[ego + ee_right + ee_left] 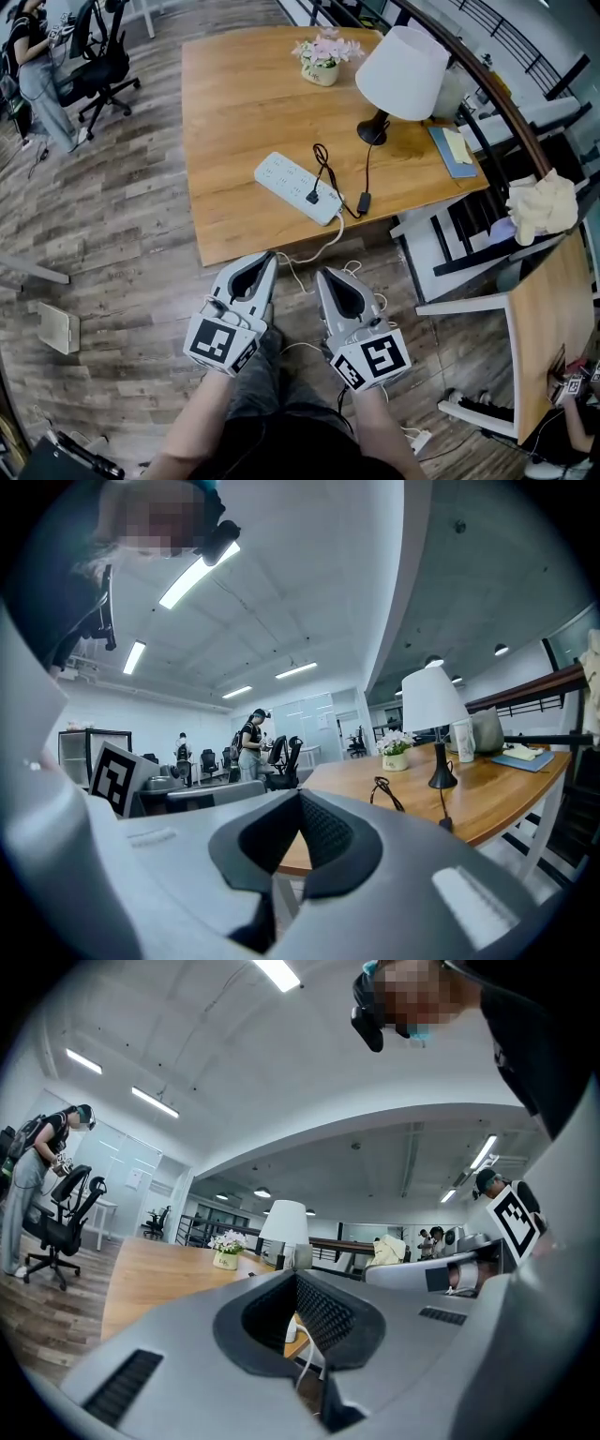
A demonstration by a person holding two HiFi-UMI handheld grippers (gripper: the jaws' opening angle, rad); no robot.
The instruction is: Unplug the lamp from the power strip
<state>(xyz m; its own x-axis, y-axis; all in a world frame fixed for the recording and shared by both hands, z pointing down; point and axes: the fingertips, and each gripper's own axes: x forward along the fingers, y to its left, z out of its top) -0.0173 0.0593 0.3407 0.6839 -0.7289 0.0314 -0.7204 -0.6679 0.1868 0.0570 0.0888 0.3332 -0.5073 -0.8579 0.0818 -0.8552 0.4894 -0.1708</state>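
readable text: none.
left hand-held gripper marker cube: black-and-white square code, no letters or digits.
right hand-held gripper marker cube: same kind of code.
flower pot: faint print, too small to read.

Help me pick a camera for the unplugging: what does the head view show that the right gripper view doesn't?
Only the head view: the white power strip near the table's front edge, with a black plug in it, and the right gripper seen from above, held in front of that edge.
Only the right gripper view: the ceiling lights, and its own jaws close up, together with nothing between them.
Both: the lamp, the flower pot, the looped black cord and the wooden table.
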